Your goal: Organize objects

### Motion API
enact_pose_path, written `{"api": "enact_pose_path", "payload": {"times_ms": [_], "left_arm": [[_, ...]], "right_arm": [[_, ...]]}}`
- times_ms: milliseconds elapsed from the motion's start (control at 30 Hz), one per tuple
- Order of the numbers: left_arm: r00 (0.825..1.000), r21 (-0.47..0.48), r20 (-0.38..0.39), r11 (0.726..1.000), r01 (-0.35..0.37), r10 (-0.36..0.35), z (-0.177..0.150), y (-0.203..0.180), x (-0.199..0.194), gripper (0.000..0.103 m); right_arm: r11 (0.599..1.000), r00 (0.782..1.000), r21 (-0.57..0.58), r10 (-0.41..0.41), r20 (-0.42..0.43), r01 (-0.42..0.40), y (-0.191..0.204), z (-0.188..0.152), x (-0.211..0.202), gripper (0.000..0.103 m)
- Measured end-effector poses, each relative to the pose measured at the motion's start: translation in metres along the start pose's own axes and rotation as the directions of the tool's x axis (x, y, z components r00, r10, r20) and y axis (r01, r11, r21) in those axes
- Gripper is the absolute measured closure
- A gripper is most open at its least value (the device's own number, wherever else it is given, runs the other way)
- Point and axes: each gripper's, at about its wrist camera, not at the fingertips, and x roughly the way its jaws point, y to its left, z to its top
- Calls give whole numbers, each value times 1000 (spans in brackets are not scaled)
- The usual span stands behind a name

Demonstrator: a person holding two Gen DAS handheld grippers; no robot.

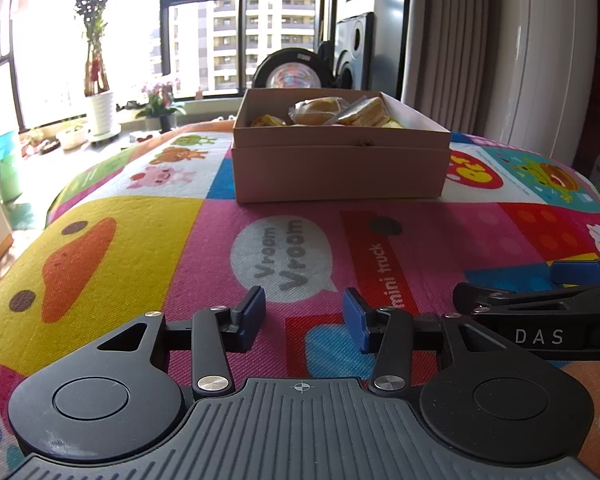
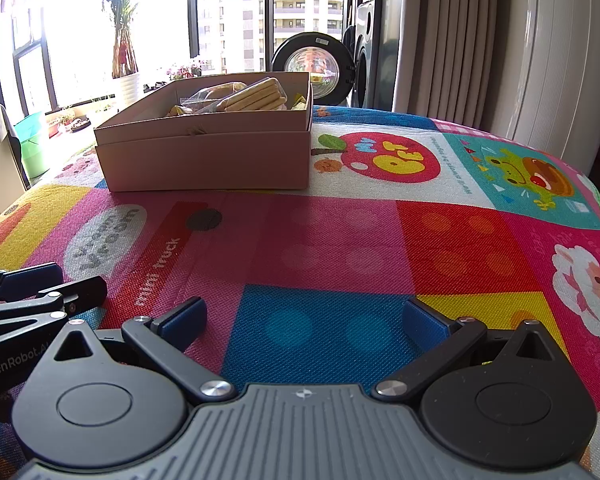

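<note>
My left claw [image 1: 304,322] hangs low over the mat [image 1: 148,240] on the counter, fingers apart and holding nothing; my right claw [image 2: 304,322] does the same just beside it, spread wider, also bare. The box [image 1: 340,168] sits on the mat at my 12 o'clock in the left view, at 11 o'clock in the right view, well apart from both claws; it is open on top and already holds wrapped snacks [image 1: 320,110], a round bun in clear film and a pack of stick biscuits [image 2: 256,98] among them. I judge the box to be light card, stiff enough at the rim but easy to dent, so I would grip a side wall near a corner; the wrapped things will be slippery and crushable, best pinched gently at the film's edge. Nothing loose lies on the mat.
</note>
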Motion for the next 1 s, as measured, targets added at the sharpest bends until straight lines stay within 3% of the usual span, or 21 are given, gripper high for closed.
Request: {"api": "enact_pose_path", "payload": {"times_ms": [1000], "left_arm": [[1000, 0, 0, 1000, 1, -1, 0, 0, 1, 54]], "right_arm": [[1000, 1000, 0, 0, 0, 0, 0, 0, 0, 0]]}}
